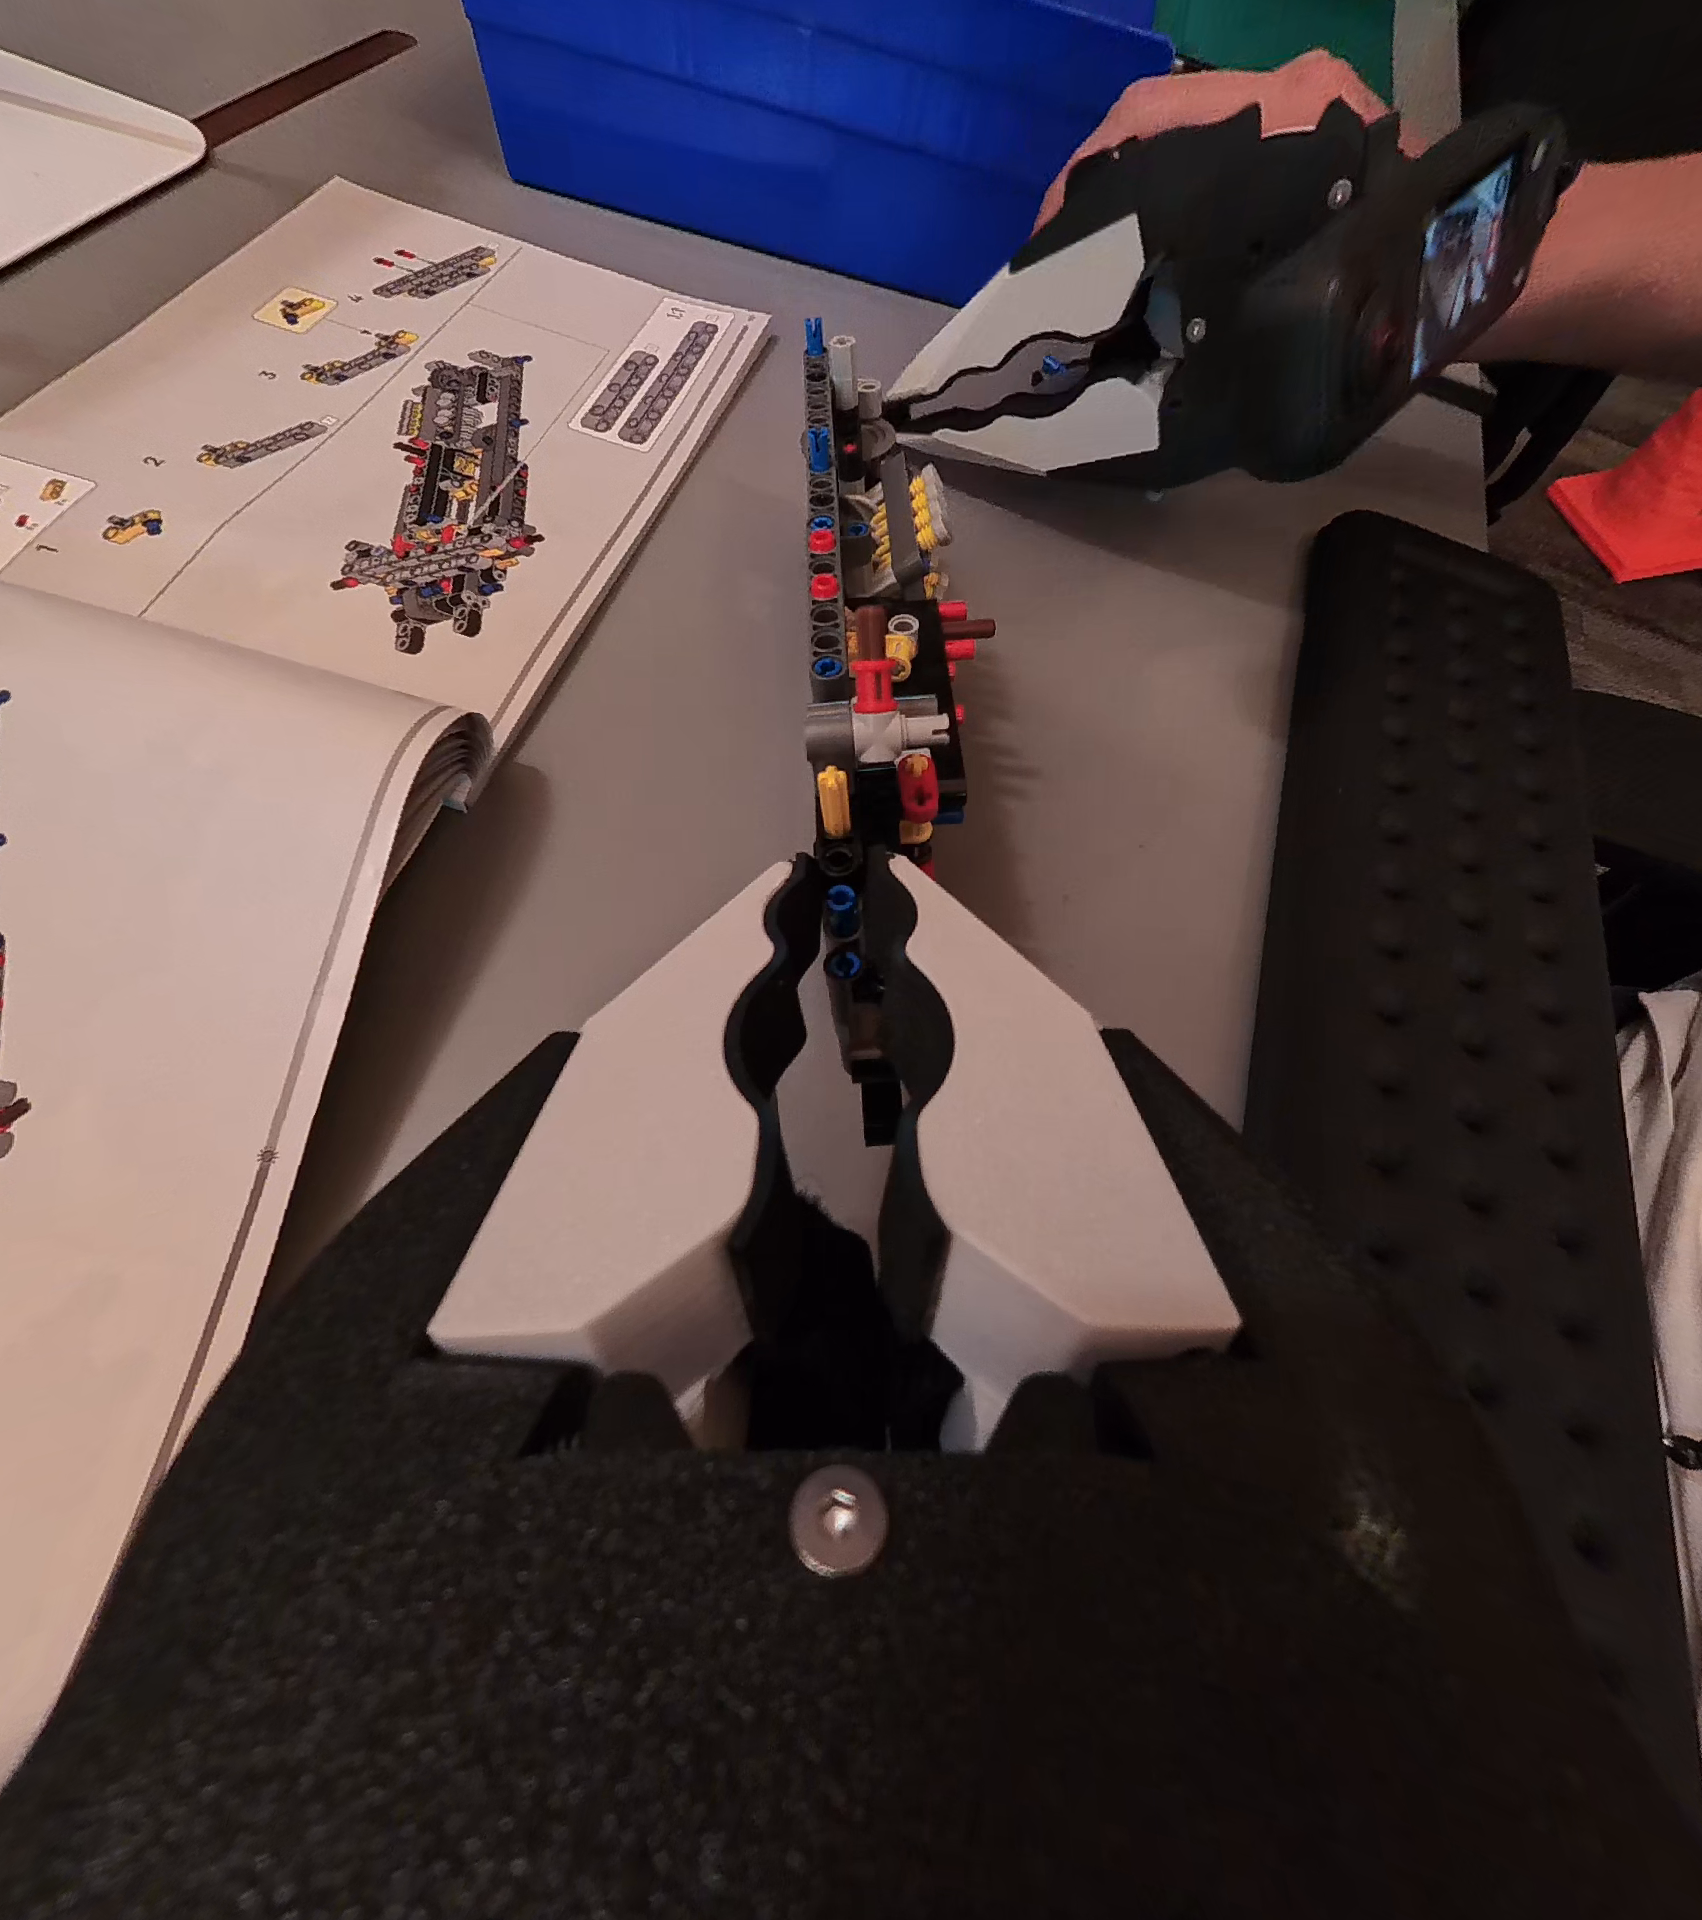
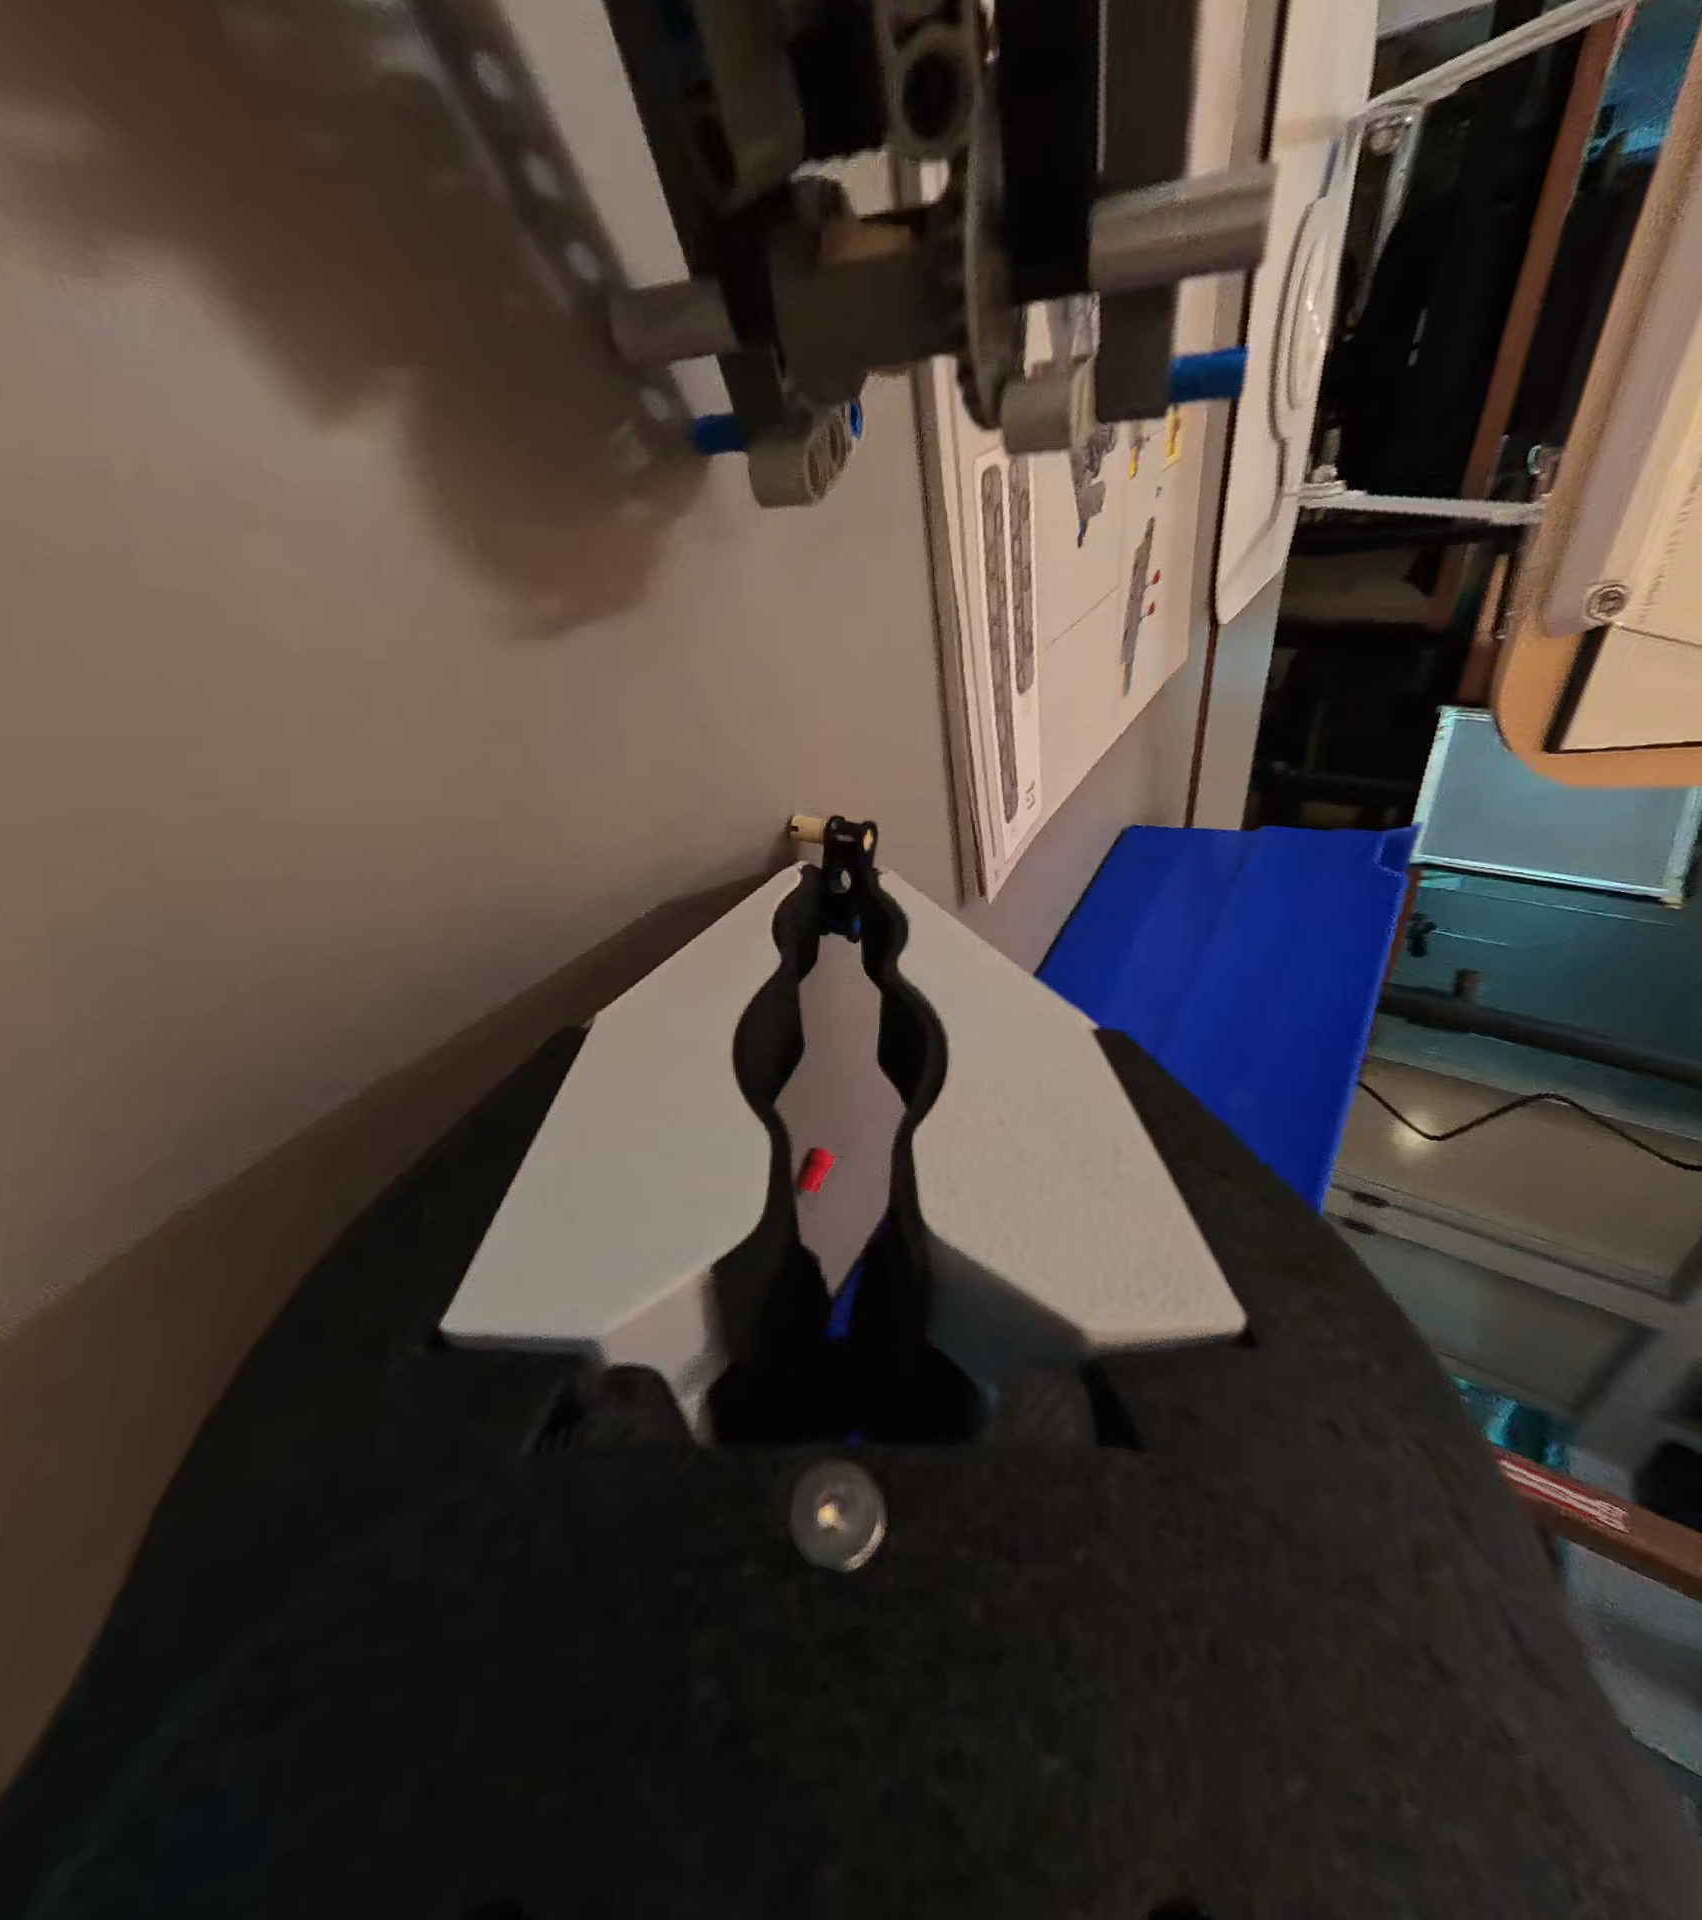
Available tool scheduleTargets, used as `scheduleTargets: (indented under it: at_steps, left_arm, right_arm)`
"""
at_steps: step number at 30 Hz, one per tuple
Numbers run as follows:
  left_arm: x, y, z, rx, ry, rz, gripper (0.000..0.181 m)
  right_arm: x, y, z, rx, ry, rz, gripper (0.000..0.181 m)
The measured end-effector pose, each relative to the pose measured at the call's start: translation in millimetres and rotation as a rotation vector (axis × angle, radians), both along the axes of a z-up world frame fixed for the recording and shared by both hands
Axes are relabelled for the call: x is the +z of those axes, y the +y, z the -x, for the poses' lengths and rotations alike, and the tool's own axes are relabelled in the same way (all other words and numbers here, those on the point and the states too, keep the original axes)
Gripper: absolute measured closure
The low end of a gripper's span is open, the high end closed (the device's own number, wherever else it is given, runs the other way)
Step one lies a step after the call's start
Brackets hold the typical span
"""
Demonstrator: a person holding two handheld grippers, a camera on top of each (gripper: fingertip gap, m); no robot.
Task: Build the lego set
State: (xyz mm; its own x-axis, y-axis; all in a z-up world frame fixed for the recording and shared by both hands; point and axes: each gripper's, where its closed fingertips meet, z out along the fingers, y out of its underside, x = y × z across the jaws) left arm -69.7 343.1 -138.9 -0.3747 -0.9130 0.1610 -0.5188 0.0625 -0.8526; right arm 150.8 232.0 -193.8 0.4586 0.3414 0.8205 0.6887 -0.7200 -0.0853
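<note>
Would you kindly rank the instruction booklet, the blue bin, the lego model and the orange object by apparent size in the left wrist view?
1. Instruction booklet, nearest the camera
2. Blue bin, partly cut off
3. Lego model
4. Orange object

The left wrist view looks forward and down along its tongs (image 1: 852,883) from close above the tabletop (image 1: 681,790), upright. The right wrist view, rolled sideways, sits low by the tabletop (image 2: 411,883), very near the model (image 2: 930,208). Both show the booklet (image 1: 473,447) (image 2: 1065,644) and blue bin (image 1: 826,135) (image 2: 1242,997).
</note>
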Motion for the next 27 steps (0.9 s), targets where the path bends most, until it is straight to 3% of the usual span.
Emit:
scheduleTargets:
  at_steps: [6, 16, 27]
  left_arm:
    - [0, 0, 0, 0.000, 0.001, 0.004, 0.175]
    - [0, 0, 0, -0.001, 0.000, 0.000, 0.175]
    - [0, -1, 0, -0.003, -0.001, -0.004, 0.175]
  right_arm:
    - [0, -4, -10, 0.000, -0.086, 0.011, 0.175]
    - [0, -6, -8, -0.019, -0.062, 0.011, 0.174]
    - [1, -9, 0, -0.069, 0.090, -0.019, 0.167]
